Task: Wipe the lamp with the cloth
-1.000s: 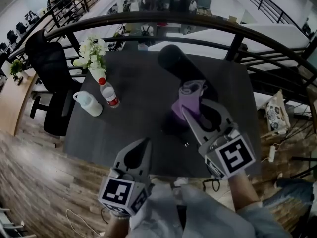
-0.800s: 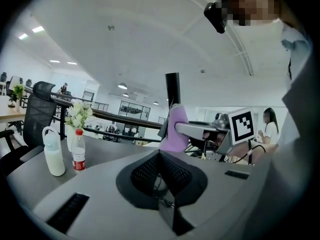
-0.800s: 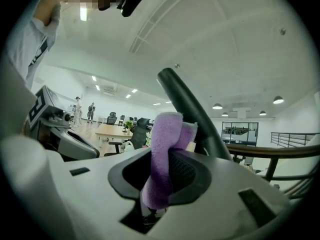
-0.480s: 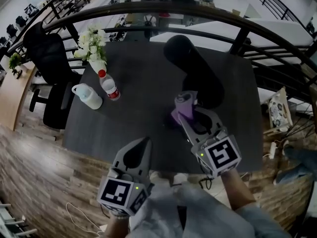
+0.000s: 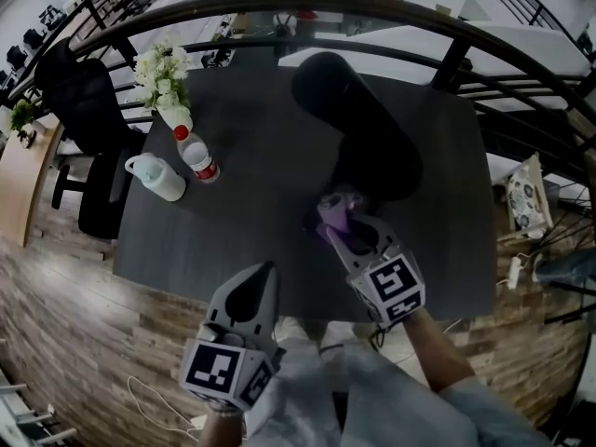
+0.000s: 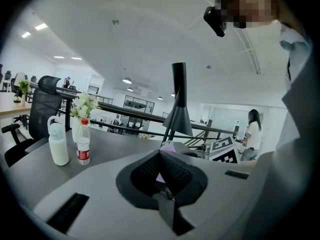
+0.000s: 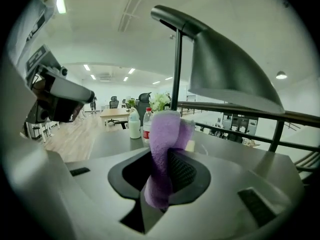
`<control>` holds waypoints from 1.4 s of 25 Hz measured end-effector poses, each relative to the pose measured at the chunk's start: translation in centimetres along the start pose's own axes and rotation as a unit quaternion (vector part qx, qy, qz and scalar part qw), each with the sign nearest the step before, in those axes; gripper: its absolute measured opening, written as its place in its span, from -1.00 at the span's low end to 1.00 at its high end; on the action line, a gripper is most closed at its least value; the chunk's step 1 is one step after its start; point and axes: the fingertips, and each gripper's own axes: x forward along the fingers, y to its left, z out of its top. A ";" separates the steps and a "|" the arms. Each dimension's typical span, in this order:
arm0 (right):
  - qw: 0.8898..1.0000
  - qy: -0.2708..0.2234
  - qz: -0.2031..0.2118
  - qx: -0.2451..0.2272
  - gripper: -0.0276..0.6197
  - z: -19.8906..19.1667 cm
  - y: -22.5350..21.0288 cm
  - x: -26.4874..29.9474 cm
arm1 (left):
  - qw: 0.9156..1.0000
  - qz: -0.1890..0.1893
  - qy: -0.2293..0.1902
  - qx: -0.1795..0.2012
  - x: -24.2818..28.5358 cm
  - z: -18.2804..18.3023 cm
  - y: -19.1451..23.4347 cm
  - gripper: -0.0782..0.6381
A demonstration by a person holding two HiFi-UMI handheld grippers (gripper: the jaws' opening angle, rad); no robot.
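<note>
Reach favours the right gripper (image 5: 338, 231): its fingers clamp the bunched purple cloth (image 7: 166, 149), with the black cone-shaded lamp (image 7: 225, 69) rising just ahead on the dark bench (image 5: 242, 194), its shade sloping overhead to the right. The left gripper (image 5: 262, 282), fingers together on nothing, hangs farther off.

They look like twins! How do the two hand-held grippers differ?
The right hand-held gripper grips the purple cloth; the left hand-held gripper is shut, empty. The right is over the table near the lamp; the left hangs nearer the person. Both carry marker cubes.
</note>
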 end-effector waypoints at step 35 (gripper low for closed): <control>0.984 0.123 0.046 -0.120 -0.64 -12.2 -8.4 8.0 | 0.996 0.069 0.049 -0.037 2.6 -4.9 -3.0 -0.76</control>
